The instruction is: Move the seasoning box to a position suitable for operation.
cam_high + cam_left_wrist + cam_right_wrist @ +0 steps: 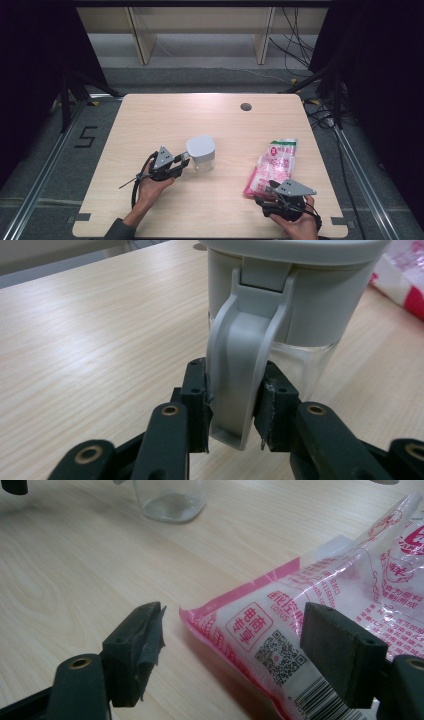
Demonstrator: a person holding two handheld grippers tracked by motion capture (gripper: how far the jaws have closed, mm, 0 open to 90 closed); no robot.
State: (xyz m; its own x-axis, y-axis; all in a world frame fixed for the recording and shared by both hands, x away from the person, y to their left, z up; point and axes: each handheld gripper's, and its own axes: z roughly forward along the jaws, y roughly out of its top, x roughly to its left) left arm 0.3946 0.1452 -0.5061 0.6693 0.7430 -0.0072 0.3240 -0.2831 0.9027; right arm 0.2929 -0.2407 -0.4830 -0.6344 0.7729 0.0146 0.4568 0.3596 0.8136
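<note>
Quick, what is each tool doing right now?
Left tool: closed on the grey handle of the jar.
Right tool: open, holding nothing, around the corner of the pink bag.

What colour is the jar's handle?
Light grey handle, matching the lid; clearest in the left gripper view.

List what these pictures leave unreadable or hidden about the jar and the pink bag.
- Jar: in the high view its grey lid covers the inside, so contents cannot be told.
- Jar handle: in the left gripper view the left tongs hide its sides.
- Pink bag: cut off by the right gripper view's edges.
- Bag print: too small in the high view.
</note>
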